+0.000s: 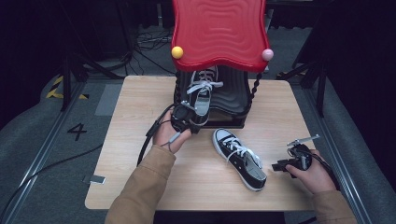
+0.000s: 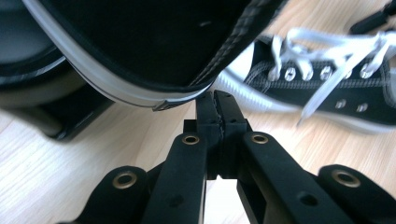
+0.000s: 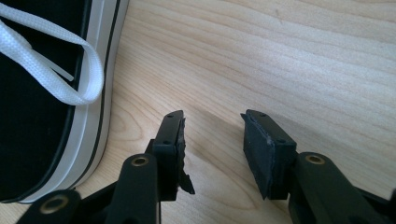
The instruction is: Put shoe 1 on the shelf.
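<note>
At the black rack (image 1: 233, 105) under a red lid, the left gripper (image 1: 183, 116) clenches a raised sneaker's (image 1: 203, 95) heel; the right gripper (image 3: 212, 140) rests released beside the second sneaker (image 1: 239, 157) on the table (image 1: 140, 102)

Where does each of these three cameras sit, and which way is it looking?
High view: above the person's side, facing forward and down on the table; both forearms, the left tongs and the right tongs show.
Left gripper view: rides on the left tongs, facing a held shoe's heel; black jaws together.
Right gripper view: rides on the right tongs, facing the tabletop; jaws apart.
Shared: all three show the lying shoe.
</note>
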`<move>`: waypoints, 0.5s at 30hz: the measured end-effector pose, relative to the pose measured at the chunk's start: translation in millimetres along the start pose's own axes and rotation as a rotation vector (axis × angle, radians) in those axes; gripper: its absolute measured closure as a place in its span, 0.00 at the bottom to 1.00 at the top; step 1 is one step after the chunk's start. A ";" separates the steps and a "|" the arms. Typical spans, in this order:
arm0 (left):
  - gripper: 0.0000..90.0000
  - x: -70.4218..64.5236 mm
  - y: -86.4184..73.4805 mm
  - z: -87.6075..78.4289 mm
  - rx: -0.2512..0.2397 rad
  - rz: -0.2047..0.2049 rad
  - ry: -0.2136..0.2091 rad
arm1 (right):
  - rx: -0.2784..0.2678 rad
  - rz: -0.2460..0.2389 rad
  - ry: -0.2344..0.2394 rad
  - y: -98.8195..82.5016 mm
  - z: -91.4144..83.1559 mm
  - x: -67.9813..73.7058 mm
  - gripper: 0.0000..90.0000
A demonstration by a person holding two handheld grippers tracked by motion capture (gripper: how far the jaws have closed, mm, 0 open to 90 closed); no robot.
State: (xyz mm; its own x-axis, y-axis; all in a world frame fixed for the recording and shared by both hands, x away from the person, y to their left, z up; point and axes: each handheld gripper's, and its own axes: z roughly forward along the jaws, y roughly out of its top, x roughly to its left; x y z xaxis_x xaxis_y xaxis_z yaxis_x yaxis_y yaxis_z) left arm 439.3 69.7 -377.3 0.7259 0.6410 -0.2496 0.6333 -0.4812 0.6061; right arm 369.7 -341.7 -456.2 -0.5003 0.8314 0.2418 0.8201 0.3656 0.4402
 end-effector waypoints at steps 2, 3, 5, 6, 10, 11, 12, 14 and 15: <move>1.00 -8.3 5.9 10.2 -0.004 0.008 -0.011 | 0.001 0.001 0.005 0.6 0.5 0.4 0.66; 1.00 -12.4 9.7 16.3 -0.013 0.015 -0.016 | -0.002 -0.002 0.004 0.7 0.6 0.2 0.66; 1.00 -17.0 15.1 24.3 -0.027 0.008 -0.030 | -0.003 -0.002 0.004 0.5 0.4 -0.3 0.66; 1.00 -18.6 16.7 26.6 -0.032 0.004 -0.031 | -0.004 0.000 0.004 0.3 0.4 -0.3 0.66; 1.00 -20.0 22.8 30.6 -0.093 -0.015 0.001 | -0.007 0.000 0.005 -1.0 -0.2 -1.0 0.65; 1.00 -17.6 23.7 29.2 -0.112 -0.029 0.017 | -0.009 0.001 0.006 -1.3 -0.1 -1.1 0.66; 1.00 -15.5 24.5 27.8 -0.121 -0.041 0.030 | -0.009 0.002 0.007 -1.5 -0.3 -1.2 0.65; 1.00 -8.6 28.7 25.0 -0.135 -0.073 0.031 | -0.009 0.005 0.010 -1.7 -0.6 -1.6 0.66; 1.00 -7.1 30.7 24.5 -0.131 -0.066 0.036 | -0.009 0.005 0.009 -1.5 -0.5 -1.5 0.66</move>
State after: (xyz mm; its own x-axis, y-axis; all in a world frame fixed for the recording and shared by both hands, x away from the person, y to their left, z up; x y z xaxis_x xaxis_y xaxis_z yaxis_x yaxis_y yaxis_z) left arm 460.2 35.7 -375.4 0.6722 0.6908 -0.2664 0.6371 -0.3564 0.6834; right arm 369.0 -343.7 -456.8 -0.4987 0.8293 0.2519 0.8202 0.3576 0.4466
